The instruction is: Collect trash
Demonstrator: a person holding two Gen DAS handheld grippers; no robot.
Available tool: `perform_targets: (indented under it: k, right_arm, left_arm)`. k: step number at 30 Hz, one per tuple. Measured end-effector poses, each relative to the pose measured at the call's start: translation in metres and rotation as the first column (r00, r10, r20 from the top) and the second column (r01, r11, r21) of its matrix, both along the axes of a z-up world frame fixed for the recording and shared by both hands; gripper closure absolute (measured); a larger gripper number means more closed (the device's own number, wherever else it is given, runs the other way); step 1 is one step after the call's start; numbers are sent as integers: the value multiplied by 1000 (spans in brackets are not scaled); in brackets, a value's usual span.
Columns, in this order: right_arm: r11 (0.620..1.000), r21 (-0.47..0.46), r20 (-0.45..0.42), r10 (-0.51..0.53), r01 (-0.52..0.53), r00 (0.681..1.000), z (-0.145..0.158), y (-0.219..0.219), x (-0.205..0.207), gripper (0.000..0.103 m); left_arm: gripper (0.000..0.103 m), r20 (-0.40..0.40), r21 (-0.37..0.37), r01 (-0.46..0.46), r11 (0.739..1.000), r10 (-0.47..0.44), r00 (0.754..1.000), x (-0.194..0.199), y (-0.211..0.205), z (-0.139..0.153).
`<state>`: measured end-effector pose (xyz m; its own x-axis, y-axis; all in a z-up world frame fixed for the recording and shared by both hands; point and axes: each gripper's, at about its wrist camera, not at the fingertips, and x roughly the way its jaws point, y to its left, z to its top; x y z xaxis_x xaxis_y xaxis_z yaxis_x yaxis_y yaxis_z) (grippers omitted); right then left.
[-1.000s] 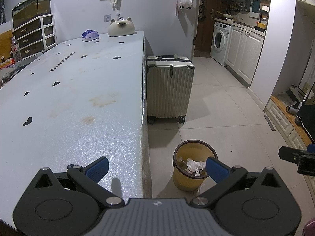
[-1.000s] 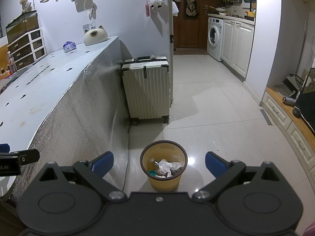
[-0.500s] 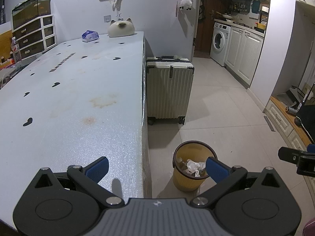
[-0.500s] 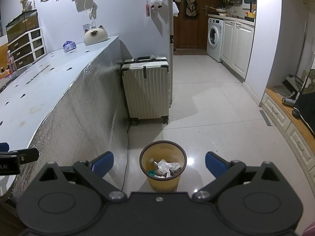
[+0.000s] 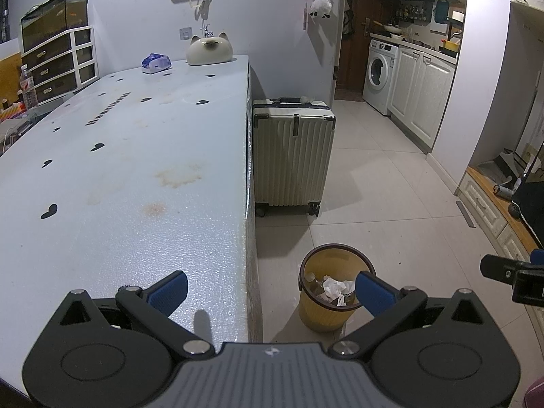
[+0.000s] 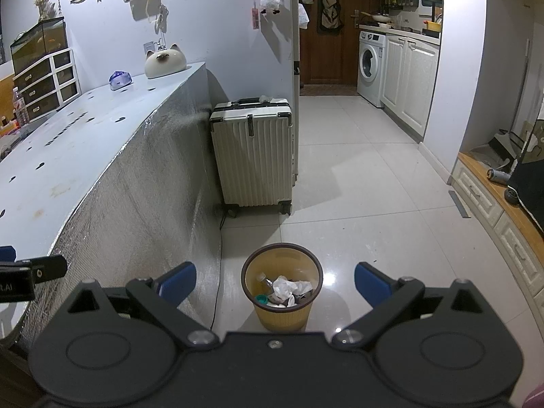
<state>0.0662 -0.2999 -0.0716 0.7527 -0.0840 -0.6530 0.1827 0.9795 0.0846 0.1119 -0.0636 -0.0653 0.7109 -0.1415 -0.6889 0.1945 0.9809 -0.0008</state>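
Almost nothing has changed over the last second: the left gripper (image 5: 270, 289) and right gripper (image 6: 274, 280) remain spread and empty above the yellow ribbed plastic bin (image 6: 281, 285) holding crumpled paper trash (image 6: 289, 287), suggesting collection is finished.

Grippers: two, left gripper (image 5: 271, 290) and right gripper (image 6: 274, 284), both with jaws wide and empty
Trash bins: one, yellow bin (image 6: 282, 318) on the floor
Suitcases: one, pale suitcase (image 5: 293, 156)
Tables: one long table (image 5: 129, 176)
Cat-shaped containers: one, cat container (image 5: 210, 49) on the table
Tissue packs: one, blue pack (image 5: 155, 63)
Washing machines: one, washer (image 5: 380, 69)
Fish tanks: one, tank (image 5: 54, 20)
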Motion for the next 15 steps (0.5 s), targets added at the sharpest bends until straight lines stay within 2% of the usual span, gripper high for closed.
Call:
perform_targets:
  k: [15]
  right_arm:
    - [1000, 0, 1, 0, 0, 1000, 0, 0, 0, 3]
  left_arm:
    - [0, 5, 2, 2, 1000, -2, 1000, -2, -1, 3]
